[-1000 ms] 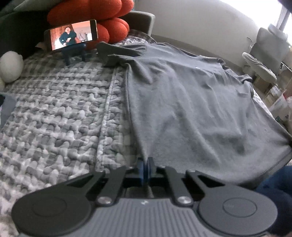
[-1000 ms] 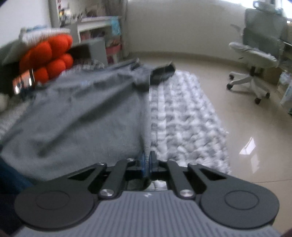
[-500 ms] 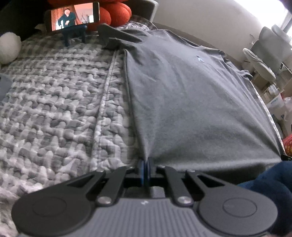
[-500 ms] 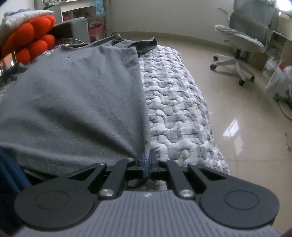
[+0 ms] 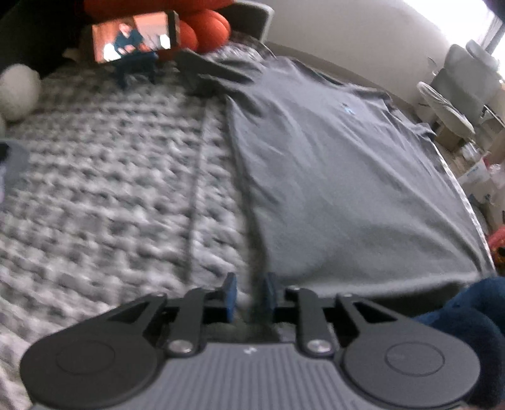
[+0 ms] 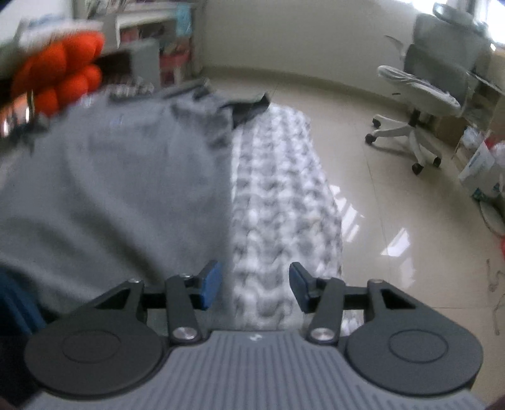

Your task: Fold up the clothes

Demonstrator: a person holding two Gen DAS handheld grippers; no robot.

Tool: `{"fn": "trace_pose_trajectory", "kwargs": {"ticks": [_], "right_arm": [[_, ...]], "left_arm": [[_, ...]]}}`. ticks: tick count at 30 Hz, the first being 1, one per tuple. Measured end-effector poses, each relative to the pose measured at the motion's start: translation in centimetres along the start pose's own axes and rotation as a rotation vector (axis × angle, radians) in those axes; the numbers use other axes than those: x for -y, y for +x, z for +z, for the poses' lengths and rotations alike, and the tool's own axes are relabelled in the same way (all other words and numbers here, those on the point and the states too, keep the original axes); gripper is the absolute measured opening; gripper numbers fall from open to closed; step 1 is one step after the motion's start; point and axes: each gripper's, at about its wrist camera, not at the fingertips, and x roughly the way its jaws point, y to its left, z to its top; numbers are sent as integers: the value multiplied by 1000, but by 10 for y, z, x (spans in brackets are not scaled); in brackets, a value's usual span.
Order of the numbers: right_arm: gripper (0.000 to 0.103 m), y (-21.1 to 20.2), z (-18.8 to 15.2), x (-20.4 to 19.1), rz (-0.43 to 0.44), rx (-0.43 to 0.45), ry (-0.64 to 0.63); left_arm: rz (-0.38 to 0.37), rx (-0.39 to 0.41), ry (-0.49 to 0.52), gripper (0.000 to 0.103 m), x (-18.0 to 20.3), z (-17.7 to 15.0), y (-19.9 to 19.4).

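A grey T-shirt point(image 5: 341, 176) lies spread flat on a grey-and-white quilted bed cover point(image 5: 104, 195), collar at the far end. My left gripper point(image 5: 249, 291) is open a little at the shirt's near left hem corner; the hem edge runs between its blue pads. In the right wrist view the same shirt point(image 6: 120, 189) lies to the left. My right gripper point(image 6: 254, 284) is open wide over the bed cover point(image 6: 284, 220), just right of the shirt's near right corner, holding nothing.
A phone point(image 5: 134, 36) on a stand plays video at the bed's far end, by an orange cushion point(image 5: 205, 28) and a white plush point(image 5: 17, 91). An office chair point(image 6: 426, 94) stands on the shiny floor to the right. A dark blue sleeve point(image 5: 467, 315) is near.
Both grippers were shut on the shirt's near hem corners and pulled it flat. Now both have opened and let go; the right one has opened wider.
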Motion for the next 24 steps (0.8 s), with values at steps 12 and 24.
{"fn": "trace_pose_trajectory", "kwargs": {"ticks": [12, 24], "right_arm": [[52, 86, 125, 21, 87, 124, 84], [52, 238, 237, 1, -8, 42, -96]], "left_arm": [[47, 99, -45, 35, -13, 82, 24], [94, 179, -140, 43, -8, 172, 94]]}}
